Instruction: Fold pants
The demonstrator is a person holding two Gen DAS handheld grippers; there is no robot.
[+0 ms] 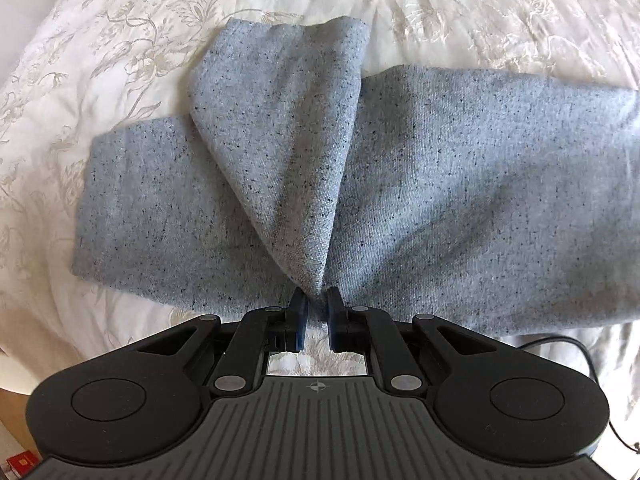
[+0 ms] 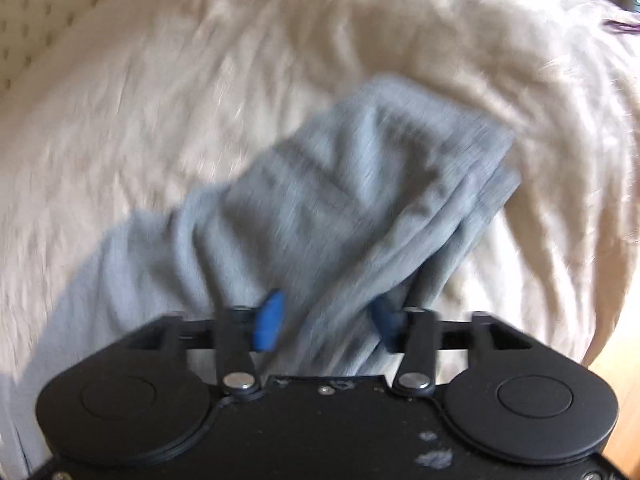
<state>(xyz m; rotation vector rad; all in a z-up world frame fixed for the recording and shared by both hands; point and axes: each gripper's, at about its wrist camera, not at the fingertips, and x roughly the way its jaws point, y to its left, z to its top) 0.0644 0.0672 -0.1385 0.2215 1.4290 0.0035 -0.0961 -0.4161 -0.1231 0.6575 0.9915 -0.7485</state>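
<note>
A: Where are the pants?

B: The grey speckled pants (image 1: 400,184) lie across a cream bedspread (image 1: 120,40) with a pale floral pattern. In the left wrist view they stretch from about nine o'clock to three o'clock, and one fold of cloth rises from the middle up toward twelve o'clock, pulled into a ridge.

A: What draws that ridge up?

B: The left gripper (image 1: 316,314). Its jaws stand nearly together, pinching the narrow end of the fold at six o'clock of the garment. The gripper points steeply down at the bed, its black body filling the bottom of the view.

A: And the other one?

B: The right gripper (image 2: 326,326) also points down at the bed. Its view is blurred. Its blue pads (image 2: 269,326) stand partly apart, and a hanging band of the pants (image 2: 352,184) runs between them. The far pad looks pressed into the cloth; the near one seems clear of it, so I cannot tell whether it grips.

A: Anything else around?

B: A thin black cable (image 1: 576,350) lies on the bedspread at about four o'clock in the left view, and wooden floor (image 2: 616,364) shows at four o'clock in the right view.
</note>
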